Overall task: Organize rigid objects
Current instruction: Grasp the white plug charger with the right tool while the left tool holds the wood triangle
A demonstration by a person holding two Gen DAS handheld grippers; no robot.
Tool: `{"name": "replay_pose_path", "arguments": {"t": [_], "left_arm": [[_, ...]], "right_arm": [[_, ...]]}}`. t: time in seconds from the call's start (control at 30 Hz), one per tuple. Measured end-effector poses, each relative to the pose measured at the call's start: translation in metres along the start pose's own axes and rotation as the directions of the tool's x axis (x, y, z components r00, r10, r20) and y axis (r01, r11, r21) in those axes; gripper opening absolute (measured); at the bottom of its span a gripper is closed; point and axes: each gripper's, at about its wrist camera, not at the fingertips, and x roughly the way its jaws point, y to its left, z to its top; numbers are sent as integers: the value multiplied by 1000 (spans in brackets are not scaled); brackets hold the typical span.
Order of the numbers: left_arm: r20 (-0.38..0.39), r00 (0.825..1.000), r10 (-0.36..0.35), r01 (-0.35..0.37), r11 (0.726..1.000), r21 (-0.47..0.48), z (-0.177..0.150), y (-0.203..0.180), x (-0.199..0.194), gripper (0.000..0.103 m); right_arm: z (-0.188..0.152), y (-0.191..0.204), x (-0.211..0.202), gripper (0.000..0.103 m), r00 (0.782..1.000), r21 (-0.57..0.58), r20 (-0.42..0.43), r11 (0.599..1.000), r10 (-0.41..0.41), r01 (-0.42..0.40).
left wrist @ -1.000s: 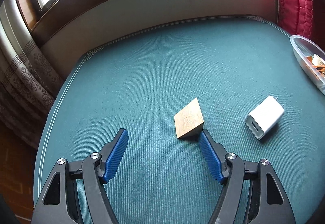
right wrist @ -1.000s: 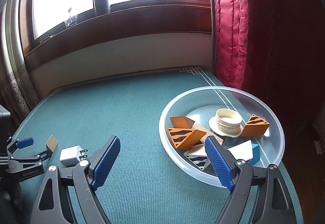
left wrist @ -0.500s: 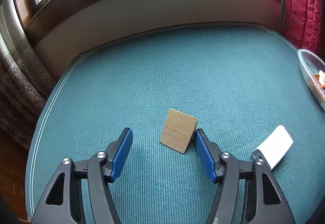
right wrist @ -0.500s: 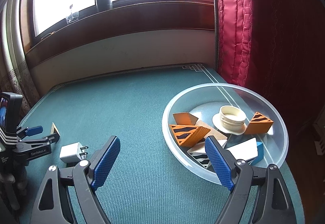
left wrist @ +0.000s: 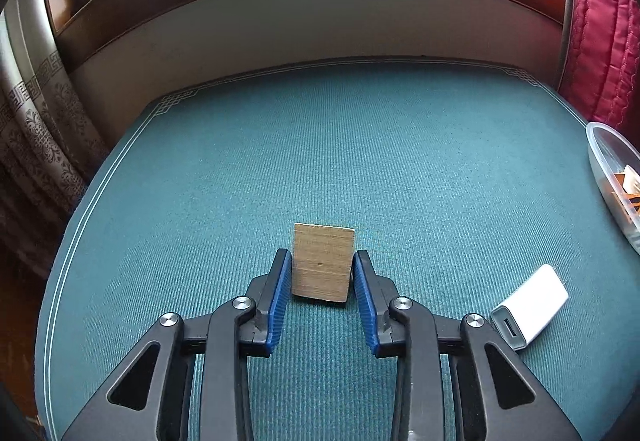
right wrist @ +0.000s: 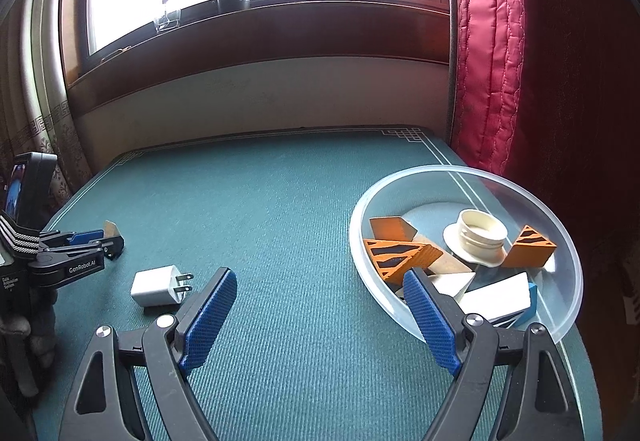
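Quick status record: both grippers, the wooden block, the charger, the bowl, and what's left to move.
left gripper: jaws closing, pads against both sides of the wooden block, which sits on the mat
right gripper: open, empty, above the mat beside the bowl
charger: loose on the mat, between the two grippers, prongs toward the bowl
bowl: clear, at the mat's right edge, holds orange striped blocks, white pieces and a cream ring
left to move: wooden block, charger
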Motion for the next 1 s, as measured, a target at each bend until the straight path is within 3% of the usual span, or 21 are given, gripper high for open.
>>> {"name": "replay_pose_path", "arguments": {"t": [0.23,0.53,1.0], "left_arm": [[27,999,28,-28,1000,-3,-5,-2,-16,32],[68,997,26,-23,999,-45,-6,7,-38,32],[59,998,7,-1,996,-88,-6,11,-42,32]], "right_arm": [[-3,8,7,88,995,-9,-59,997,77,-78],[-8,40,29,88,957,-35,-226,981,180,-193],[6,91,62,88,937,-92,-283,966,206,-241]]}}
